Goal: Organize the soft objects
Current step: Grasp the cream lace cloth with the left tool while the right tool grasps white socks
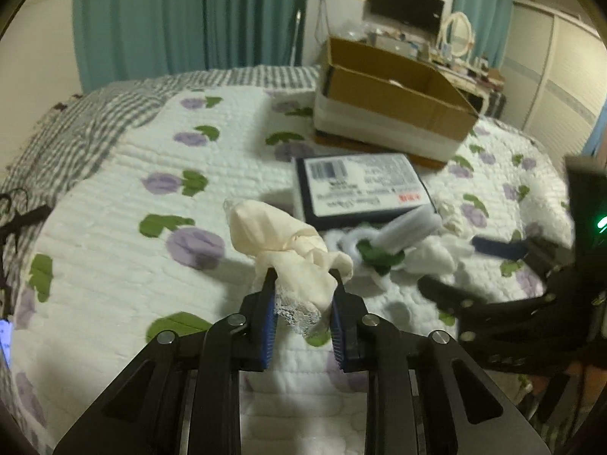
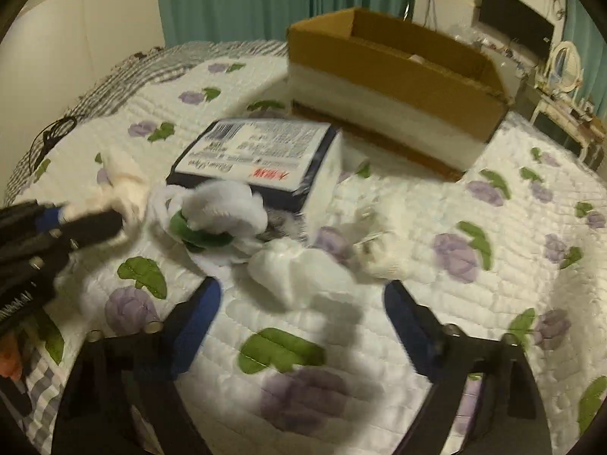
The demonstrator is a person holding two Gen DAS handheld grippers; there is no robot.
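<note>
The left gripper (image 1: 303, 284) has its fingers pinched on the cream sock (image 1: 280, 235), catching the bunched end near the lace trim, while the rest of it lies across the quilted bed (image 1: 114, 197). It is soft, light stuff and looks set to flop and trail once lifted, so a bite on the thick gathered part seems wiser than the thin lace, which could slip or snag.

Over on the other side, the right gripper (image 2: 301, 299) hangs with its fingers spread wide on either side of a crumpled white sock (image 2: 299, 269), not touching it. That one looks just as limp; closing on the fat middle of the bundle should hold it best.

Between the two lies a tangle: a white fluffy piece (image 2: 224, 204) wound with something green (image 2: 193, 233), just beside both socks, and it could get dragged along if the fingers close carelessly. A navy-edged packet (image 1: 364, 185) with a printed label sits right behind the pile, touching or nearly touching it. Farther back stands the open cardboard box (image 1: 394, 91), likely where things go, and the packet lies in the straight line to it. A dark cord (image 2: 53, 132) rests at the bed's far edge, well apart.
</note>
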